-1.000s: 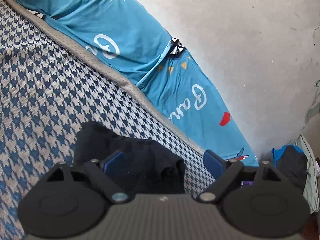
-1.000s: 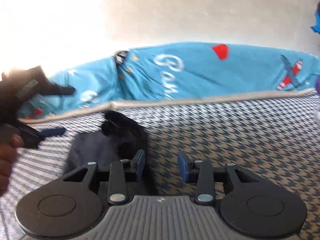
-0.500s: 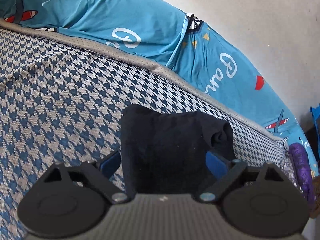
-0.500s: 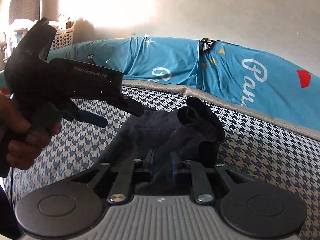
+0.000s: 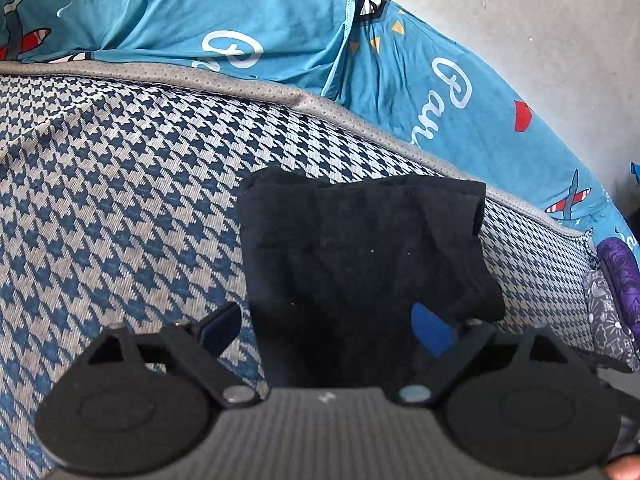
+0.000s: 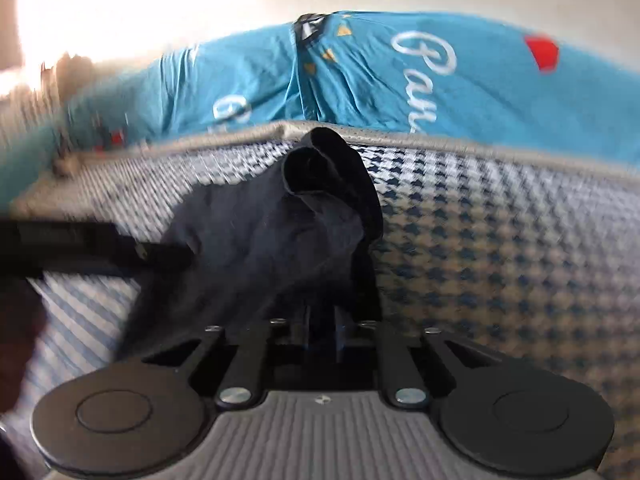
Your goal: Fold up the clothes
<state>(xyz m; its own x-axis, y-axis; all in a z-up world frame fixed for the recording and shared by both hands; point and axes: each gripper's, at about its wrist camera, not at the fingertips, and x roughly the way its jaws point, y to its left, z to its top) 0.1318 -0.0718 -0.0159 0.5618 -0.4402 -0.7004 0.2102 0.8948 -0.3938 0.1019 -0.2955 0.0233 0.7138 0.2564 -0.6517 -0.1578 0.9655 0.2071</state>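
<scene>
Houndstooth mattress (image 5: 120, 184) carries a small black garment (image 5: 352, 264), soft, light and limp, likely to sag; right gripper (image 6: 322, 332) has just been closing, pinching its near edge, left gripper (image 5: 328, 330) spread wide astride it.

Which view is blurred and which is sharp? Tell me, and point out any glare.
Left wrist view: sharp, evenly lit; the black garment and the checked mattress show crisp edges, bent by the fisheye. Right wrist view: motion-smeared, worst at the left edge; the blue sheet is soft, and strong glare washes out the wall at upper left.
</scene>
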